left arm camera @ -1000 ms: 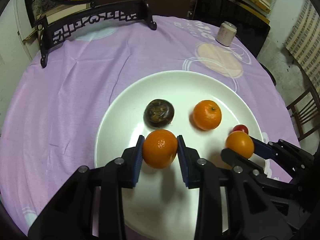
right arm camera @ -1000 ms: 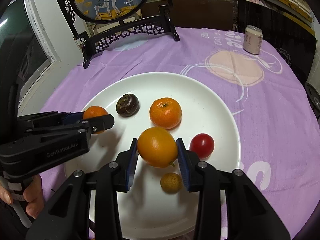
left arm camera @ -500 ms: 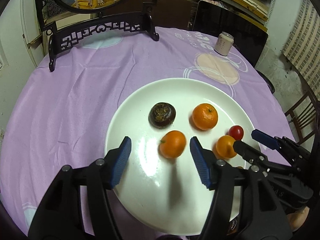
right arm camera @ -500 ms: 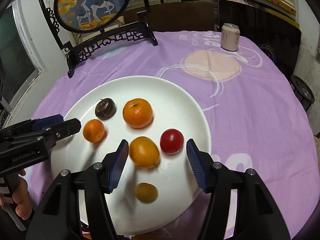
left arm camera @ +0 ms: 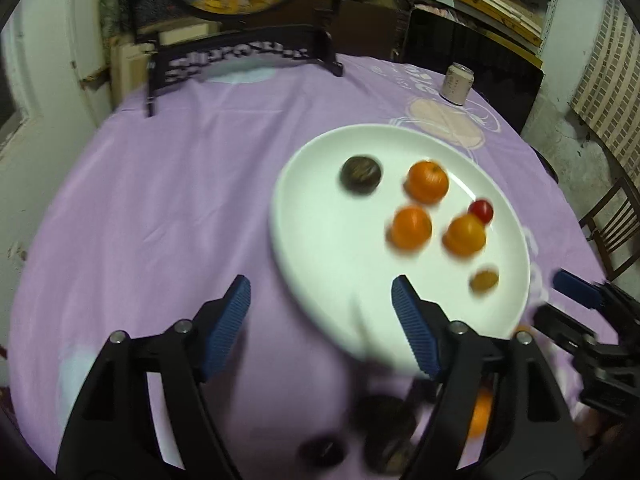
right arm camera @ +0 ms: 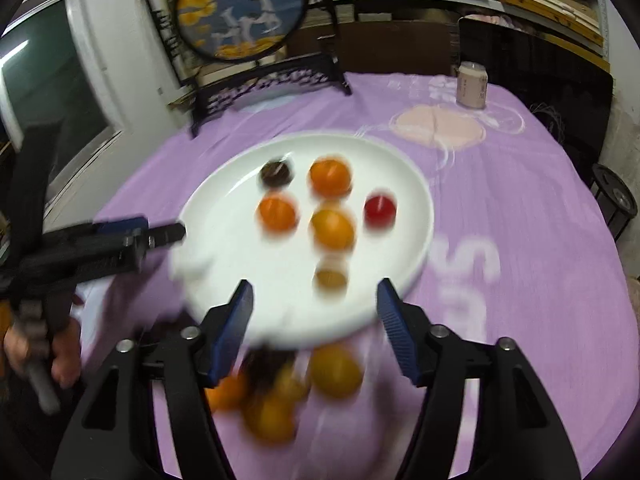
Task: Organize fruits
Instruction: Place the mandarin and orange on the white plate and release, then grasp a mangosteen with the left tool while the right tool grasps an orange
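Observation:
A white plate [left arm camera: 320,248] [right arm camera: 408,184] on the purple cloth holds a dark mangosteen [left arm camera: 360,173] [right arm camera: 276,173], two mandarins [left arm camera: 427,181] [left arm camera: 411,227], a yellow-orange fruit [left arm camera: 464,235] [right arm camera: 333,229], a red tomato [left arm camera: 481,209] [right arm camera: 380,209] and a small brown fruit [left arm camera: 485,281] [right arm camera: 330,276]. My left gripper [left arm camera: 321,308] is open and empty, above the plate's near-left rim. My right gripper [right arm camera: 314,312] is open and empty over the plate's near rim. Several blurred fruits [right arm camera: 334,372] lie on the cloth in front of the plate.
A black carved stand with a round painted panel [left arm camera: 240,56] [right arm camera: 240,8] stands at the table's far side. A drink can [left arm camera: 456,84] [right arm camera: 472,85] stands at the far right. Dark fruits [left arm camera: 380,412] lie near the table's front edge. A wooden chair [left arm camera: 612,224] is at the right.
Both grippers opened, leaving their fruits on the plate, then pulled back and up toward the near edge. The left one also swung left. More fruits came into view below the plate.

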The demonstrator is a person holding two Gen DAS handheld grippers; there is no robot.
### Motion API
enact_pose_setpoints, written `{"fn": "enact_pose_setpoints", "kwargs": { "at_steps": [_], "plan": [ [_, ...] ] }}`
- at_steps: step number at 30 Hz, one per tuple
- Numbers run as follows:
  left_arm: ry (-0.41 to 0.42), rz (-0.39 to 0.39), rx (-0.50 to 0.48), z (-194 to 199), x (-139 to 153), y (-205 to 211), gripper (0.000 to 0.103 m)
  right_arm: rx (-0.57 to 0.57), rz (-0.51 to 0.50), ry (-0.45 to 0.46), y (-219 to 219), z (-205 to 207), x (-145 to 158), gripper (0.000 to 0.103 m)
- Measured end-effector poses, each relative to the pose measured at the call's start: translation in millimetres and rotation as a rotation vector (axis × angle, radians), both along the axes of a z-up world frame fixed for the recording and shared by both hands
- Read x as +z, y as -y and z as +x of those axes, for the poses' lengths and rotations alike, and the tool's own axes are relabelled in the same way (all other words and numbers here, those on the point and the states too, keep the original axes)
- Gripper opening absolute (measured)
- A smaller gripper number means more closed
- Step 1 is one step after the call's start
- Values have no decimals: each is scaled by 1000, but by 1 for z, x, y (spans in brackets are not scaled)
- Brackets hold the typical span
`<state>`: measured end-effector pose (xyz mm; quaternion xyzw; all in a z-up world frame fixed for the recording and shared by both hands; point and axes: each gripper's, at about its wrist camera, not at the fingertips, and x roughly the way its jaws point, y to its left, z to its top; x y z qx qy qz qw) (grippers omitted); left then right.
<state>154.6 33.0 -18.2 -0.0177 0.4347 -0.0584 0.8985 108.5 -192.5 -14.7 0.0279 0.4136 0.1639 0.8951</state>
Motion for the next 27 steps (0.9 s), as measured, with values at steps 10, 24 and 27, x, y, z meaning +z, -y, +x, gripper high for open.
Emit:
{"fn": "enact_pose_setpoints", "kwargs": {
  "at_steps": [10,24,27],
  "plan": [
    [-54,43,3,-83,-28,-41,78,56,-26,-98,-20,-60,-36,76],
    [-75,2,-68,-105,-28,-33,78,47,-11,-112,-26,-49,-47,35],
    [-72,0,-161,-114,-26,-5,78,26,10,-108,-15,-58,-42,36]
  ]
}}
